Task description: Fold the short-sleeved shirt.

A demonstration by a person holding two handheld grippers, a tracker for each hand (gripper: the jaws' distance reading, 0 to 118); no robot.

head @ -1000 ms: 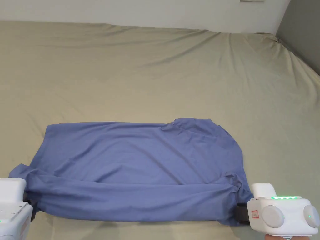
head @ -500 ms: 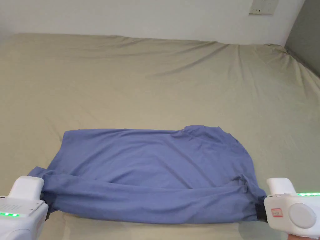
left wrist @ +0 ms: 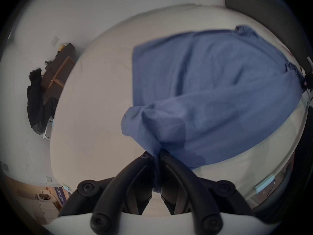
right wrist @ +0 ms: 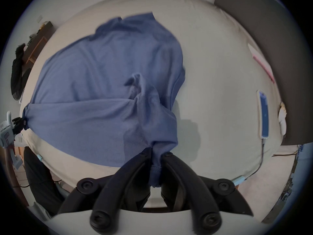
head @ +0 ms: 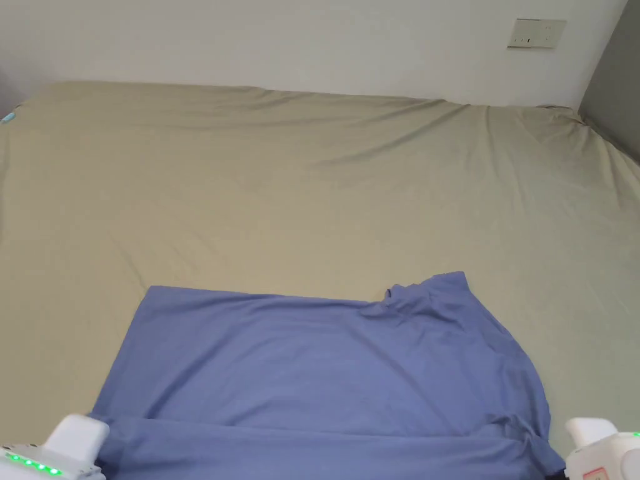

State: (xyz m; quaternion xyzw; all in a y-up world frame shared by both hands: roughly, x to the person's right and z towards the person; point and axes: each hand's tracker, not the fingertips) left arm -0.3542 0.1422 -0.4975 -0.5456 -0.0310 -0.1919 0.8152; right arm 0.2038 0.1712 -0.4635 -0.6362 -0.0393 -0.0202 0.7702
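The blue short-sleeved shirt (head: 325, 369) lies across the near part of the bed, its far edge flat and its near edge lifted and stretched between both grippers. My left gripper (left wrist: 155, 154) is shut on the shirt's (left wrist: 203, 89) left near corner, with cloth bunched between its jaws. My right gripper (right wrist: 156, 154) is shut on the right near corner of the shirt (right wrist: 105, 79). In the head view the left gripper (head: 59, 453) sits at the bottom left and the right gripper (head: 603, 447) at the bottom right, jaws hidden.
The bed (head: 312, 187) with a beige sheet stretches far back to a white wall. A phone on a cable (right wrist: 264, 115) lies on the bed to the right. A shelf and a dark garment (left wrist: 37, 92) stand beyond the left side.
Both grippers have pulled the shirt's near edge towards me and lower in the picture; the head camera has tilted up. The far edge has drawn flatter and a corner by the collar has straightened.
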